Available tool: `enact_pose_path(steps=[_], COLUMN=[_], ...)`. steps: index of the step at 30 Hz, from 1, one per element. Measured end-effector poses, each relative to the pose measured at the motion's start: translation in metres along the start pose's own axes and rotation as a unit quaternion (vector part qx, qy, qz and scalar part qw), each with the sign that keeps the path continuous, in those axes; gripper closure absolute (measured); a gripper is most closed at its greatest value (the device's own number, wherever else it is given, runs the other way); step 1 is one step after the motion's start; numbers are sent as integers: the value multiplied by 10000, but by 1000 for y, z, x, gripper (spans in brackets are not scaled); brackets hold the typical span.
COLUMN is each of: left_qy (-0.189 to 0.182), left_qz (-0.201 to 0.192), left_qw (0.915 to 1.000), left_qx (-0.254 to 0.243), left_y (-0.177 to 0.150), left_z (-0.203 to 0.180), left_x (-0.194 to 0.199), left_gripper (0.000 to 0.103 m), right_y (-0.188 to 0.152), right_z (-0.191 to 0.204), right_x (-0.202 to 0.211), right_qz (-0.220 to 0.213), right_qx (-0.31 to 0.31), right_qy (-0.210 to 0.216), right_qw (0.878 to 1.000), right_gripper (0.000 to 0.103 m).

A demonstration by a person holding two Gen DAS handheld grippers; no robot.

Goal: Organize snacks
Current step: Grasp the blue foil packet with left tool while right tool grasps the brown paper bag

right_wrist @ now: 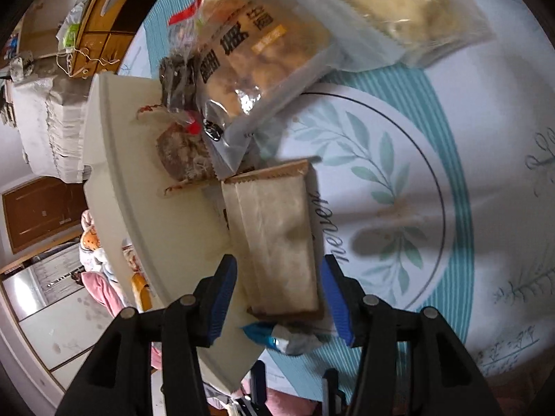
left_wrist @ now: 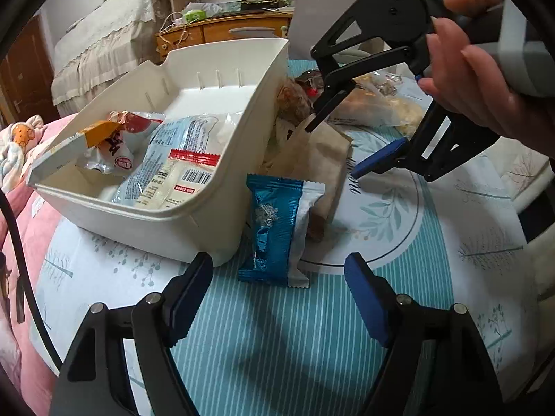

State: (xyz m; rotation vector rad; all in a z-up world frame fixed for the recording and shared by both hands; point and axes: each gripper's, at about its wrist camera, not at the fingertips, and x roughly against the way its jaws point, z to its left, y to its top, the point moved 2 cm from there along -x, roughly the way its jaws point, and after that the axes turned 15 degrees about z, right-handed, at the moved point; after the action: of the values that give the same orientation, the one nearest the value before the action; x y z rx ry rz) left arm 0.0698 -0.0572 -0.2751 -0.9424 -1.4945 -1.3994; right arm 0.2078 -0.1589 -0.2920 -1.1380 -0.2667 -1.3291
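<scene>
A white plastic bin stands on the table and holds several snack packets. A blue and white packet lies just right of the bin, ahead of my open, empty left gripper. A beige paper-wrapped snack leans against the bin's right wall; it also shows in the right wrist view. My right gripper is open with its fingers on either side of that beige snack, and in its own view the jaws straddle the snack's near end. The bin's wall is at left.
More snacks lie beyond: a clear bag of fried pieces, a pale crumbly packet, a dark round cake. The round table has a teal patterned cloth. A pink blanket lies left; a wooden desk stands behind.
</scene>
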Motion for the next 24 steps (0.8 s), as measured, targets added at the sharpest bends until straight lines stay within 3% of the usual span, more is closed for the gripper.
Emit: enact_pose_path(steps=[10,16,20,24], left_qy=[-414,-413,-460,-426], left_qz=[61,-80,-51,-34], left_qw=[9987,9985,9983,9982], left_qx=[301,338,367,429], left_y=[1,6,8,6], left_z=[1,0,1,3], left_x=[-20,-22,-23,-23], left_gripper=[37,46,48,57], right_y=[9,18,21,21], right_z=[12,20,28,38], right_x=[-10,-12,-14,-18], right_qz=[-72,-14,33,36], right_qx=[93,147,272,359], right_qy=[-144,-207,-256,-328], right_qw=[9998,9997,9993,9988], right_gripper=[52,47,34,27])
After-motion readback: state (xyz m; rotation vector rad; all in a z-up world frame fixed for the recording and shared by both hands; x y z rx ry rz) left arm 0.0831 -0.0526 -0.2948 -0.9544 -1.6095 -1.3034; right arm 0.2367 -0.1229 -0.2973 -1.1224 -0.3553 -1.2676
